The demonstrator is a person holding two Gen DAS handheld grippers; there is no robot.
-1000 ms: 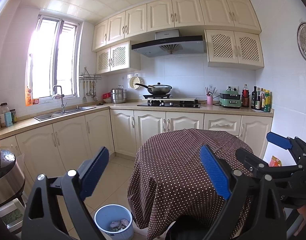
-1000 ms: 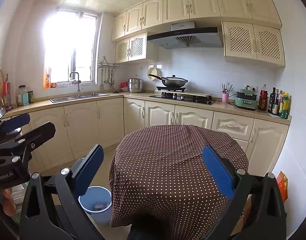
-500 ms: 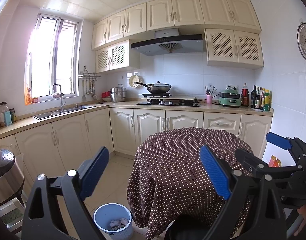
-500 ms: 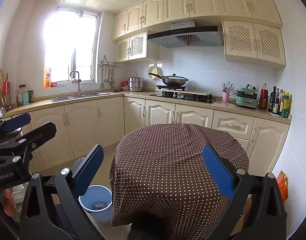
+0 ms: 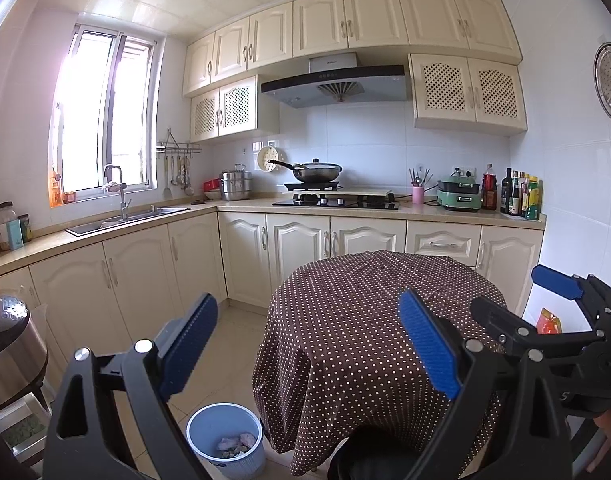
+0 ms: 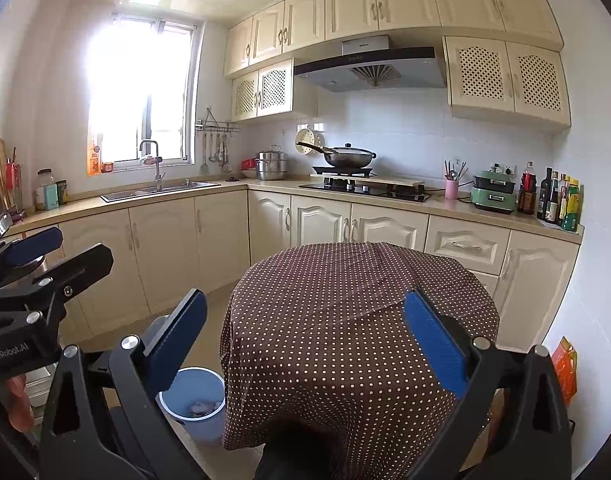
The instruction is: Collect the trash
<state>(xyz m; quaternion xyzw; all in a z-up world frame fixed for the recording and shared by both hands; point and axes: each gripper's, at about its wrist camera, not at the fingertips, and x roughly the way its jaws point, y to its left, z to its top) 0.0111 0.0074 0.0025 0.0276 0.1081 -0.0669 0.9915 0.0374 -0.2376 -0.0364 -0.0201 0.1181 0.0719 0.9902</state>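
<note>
Almost nothing has shifted over the last second: the left hand-held gripper (image 5: 307, 344) and right hand-held gripper (image 6: 305, 340) stay wide open and empty above the polka-dot tablecloth (image 6: 345, 304). Crumpled trash (image 5: 235, 442) lies in the blue bin (image 5: 201, 428) on the floor, so collecting looks finished.

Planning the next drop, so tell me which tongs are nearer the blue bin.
Left. The left tongs hang almost over the blue bin on the floor; the right tongs sit further right, in front of the dotted table.
</note>
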